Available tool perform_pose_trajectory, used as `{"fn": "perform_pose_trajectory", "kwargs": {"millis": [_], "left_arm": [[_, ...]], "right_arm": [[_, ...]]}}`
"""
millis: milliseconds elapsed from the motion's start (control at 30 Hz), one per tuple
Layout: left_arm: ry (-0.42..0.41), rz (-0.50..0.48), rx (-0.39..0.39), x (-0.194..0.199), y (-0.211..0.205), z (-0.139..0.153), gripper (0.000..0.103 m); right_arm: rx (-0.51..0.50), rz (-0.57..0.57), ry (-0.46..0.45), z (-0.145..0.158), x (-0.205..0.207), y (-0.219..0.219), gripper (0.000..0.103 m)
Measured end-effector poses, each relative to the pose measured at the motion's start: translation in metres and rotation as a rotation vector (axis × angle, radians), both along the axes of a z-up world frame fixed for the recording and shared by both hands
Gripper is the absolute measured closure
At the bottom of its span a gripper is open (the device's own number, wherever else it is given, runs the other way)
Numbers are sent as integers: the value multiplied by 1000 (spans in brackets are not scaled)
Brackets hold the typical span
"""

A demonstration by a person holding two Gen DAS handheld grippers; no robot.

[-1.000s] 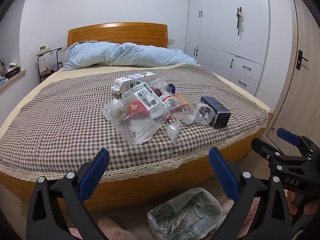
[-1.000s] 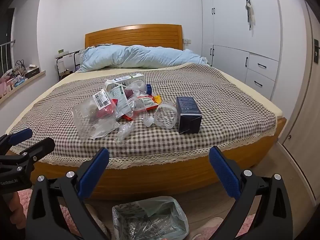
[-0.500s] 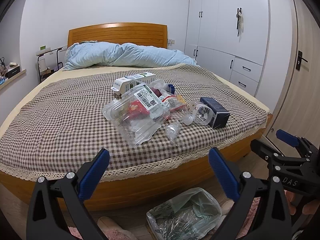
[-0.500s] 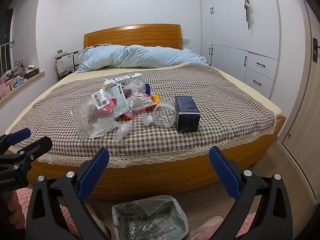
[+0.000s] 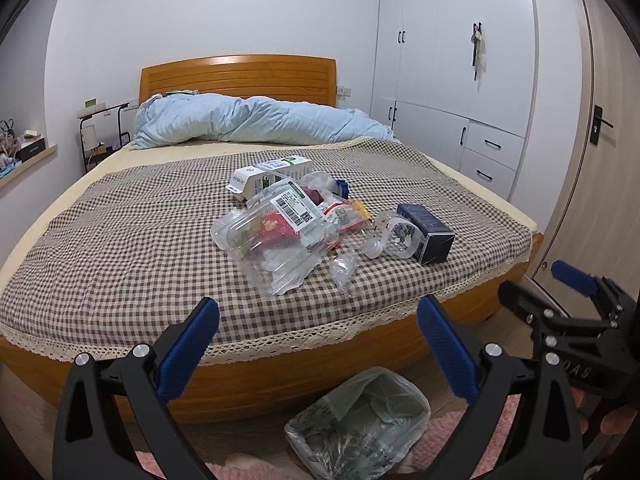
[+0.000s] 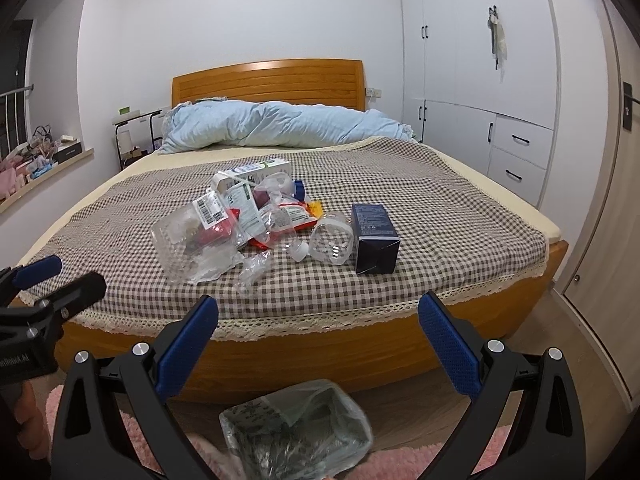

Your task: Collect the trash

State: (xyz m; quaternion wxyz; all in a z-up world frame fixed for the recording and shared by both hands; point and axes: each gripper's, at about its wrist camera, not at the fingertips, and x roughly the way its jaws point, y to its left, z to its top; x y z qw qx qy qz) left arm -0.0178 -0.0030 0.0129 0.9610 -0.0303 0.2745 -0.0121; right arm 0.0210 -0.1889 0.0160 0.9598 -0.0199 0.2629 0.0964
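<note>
Bedroom is showing trash pile [image 5: 296, 224] lying mid-bed [image 5: 120, 248]; bin bag [image 5: 360, 420] sitting below its footboard; left gripper [image 5: 318, 344] and right gripper [image 6: 318, 344] hovering spread, empty; loose wrappers risk slipping, being crinkly.

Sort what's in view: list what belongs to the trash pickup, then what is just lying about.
For the job:
clear plastic clamshell
white carton
red snack wrapper
clear cup
dark blue box
lined bin on the floor
left claw and right claw, both open

Just there:
blue duvet
checked bedspread
wardrobe
</note>
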Motion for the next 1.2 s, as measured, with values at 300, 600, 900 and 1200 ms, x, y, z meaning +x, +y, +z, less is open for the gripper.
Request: {"fn": "perform_pose_trajectory", "kwargs": {"millis": [300,600,900,1200], "left_arm": [[-10,10,-4,-9,1,4,7],[-16,-1,3,-6,-1,8,7],[-8,-3,10,-3,0,7,7],[-5,4,5,3,2,4,7]], "right_arm": [[-5,11,10,-3,-2,3,7],[-9,-2,11,-5,-2,2,7],[-7,7,21,-7,3,5,7],[-10,23,27,-10,10,8,7]]}}
